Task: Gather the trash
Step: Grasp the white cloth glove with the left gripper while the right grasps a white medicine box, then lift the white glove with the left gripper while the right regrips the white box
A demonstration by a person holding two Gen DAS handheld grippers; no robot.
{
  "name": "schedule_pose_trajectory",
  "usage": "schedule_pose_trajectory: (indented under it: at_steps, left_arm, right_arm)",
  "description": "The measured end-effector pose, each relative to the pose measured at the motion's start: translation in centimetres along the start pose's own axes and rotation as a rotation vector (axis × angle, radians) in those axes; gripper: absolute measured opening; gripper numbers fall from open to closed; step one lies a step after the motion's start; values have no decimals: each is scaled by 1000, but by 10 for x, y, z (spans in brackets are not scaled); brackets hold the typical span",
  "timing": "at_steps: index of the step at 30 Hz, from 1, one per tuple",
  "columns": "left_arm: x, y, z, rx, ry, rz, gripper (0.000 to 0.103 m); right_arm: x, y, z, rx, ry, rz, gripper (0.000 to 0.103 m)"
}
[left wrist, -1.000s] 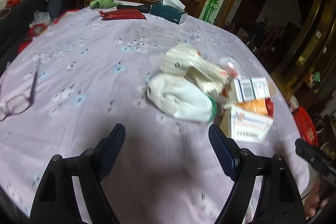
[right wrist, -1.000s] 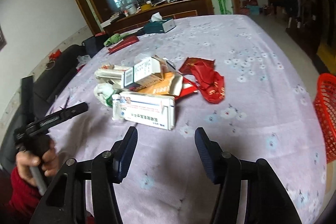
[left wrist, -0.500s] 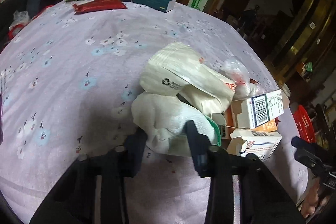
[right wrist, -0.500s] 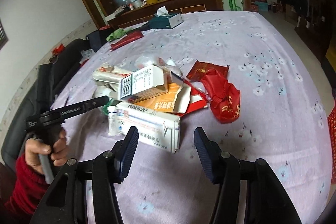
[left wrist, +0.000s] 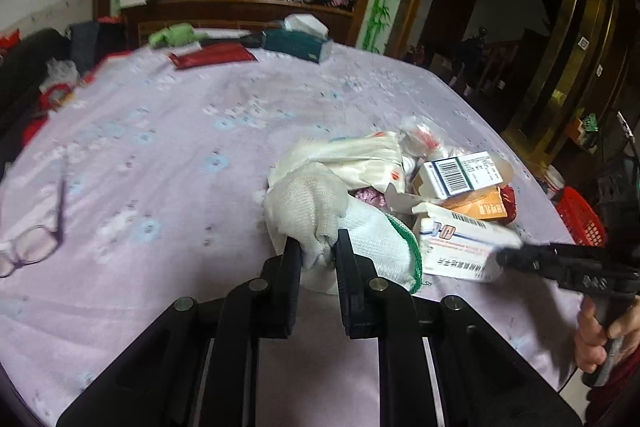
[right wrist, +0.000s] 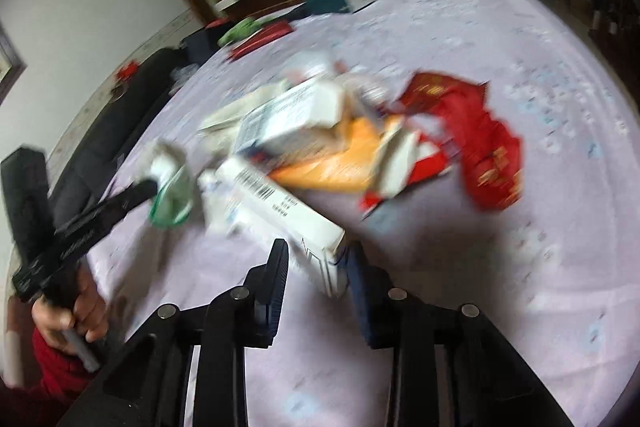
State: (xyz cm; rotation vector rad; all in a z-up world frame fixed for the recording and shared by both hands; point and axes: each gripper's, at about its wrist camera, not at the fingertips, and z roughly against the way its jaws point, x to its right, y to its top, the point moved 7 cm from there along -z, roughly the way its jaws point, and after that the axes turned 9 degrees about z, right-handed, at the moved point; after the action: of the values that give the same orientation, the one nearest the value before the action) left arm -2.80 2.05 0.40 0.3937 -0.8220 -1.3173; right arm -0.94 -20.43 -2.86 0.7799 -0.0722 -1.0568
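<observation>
Left wrist camera first: I see the lilac flowered tablecloth (left wrist: 168, 131) filling the frame, with the trash heap on its right side. My left gripper (left wrist: 316, 247) has its jaws pressed in on a fold of the white knitted glove (left wrist: 308, 203), which has a green cuff and lies at the near left edge of the heap. Behind the glove sit a crumpled white bag (left wrist: 348, 155), a barcode carton (left wrist: 460, 175) and an orange box (left wrist: 480, 205). The red basket (left wrist: 580, 215) stands off the table's right edge; its contents are hidden from me. On the blurred right wrist view, my right gripper (right wrist: 316, 255) has its jaws partly spread, and the end of the long white medicine box (right wrist: 280, 207) sits between them; I cannot tell whether they touch it. A crumpled red wrapper (right wrist: 480, 139) lies beyond. Eyeglasses (left wrist: 28, 247) rest far left.
</observation>
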Motion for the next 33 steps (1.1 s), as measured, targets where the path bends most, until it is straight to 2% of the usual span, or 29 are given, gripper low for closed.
schedule_pose_trajectory:
  at_steps: [4, 6, 8, 11, 13, 15, 16, 20, 24, 29, 33]
  left_arm:
    - [-3, 0, 14, 38, 10, -4, 16]
    - [-2, -1, 17, 51, 14, -11, 16]
    - [0, -1, 17, 62, 23, -23, 16]
    - [3, -2, 20, 81, 37, -36, 16]
    - [2, -2, 23, 89, 41, -43, 16]
    - [-1, -1, 25, 96, 39, -38, 16]
    - [-2, -1, 27, 98, 37, -35, 16]
    - [-3, -3, 32, 108, 35, -28, 16]
    - [-3, -6, 38, 123, 40, -35, 16]
    - [-4, -9, 40, 126, 47, -37, 16]
    - [-1, -9, 43, 155, 87, -48, 16]
  right_arm:
    - [-35, -9, 10, -6, 59, 99, 33]
    - [-39, -7, 11, 11, 24, 134, 40]
    - [-36, -2, 7, 17, -64, 168, 43]
    - [-40, 1, 1, 8, -68, 186, 43]
    - [-49, 2, 0, 11, -63, 210, 50]
    - [-55, 5, 0, 13, -69, 240, 71]
    - [-56, 5, -1, 14, -72, 253, 73]
    - [-60, -2, -13, -38, -81, 309, 73]
    - [-48, -9, -22, -95, -79, 279, 73]
    - [-46, -15, -35, -156, -10, 233, 73]
    - [-58, -14, -44, -149, -21, 271, 73]
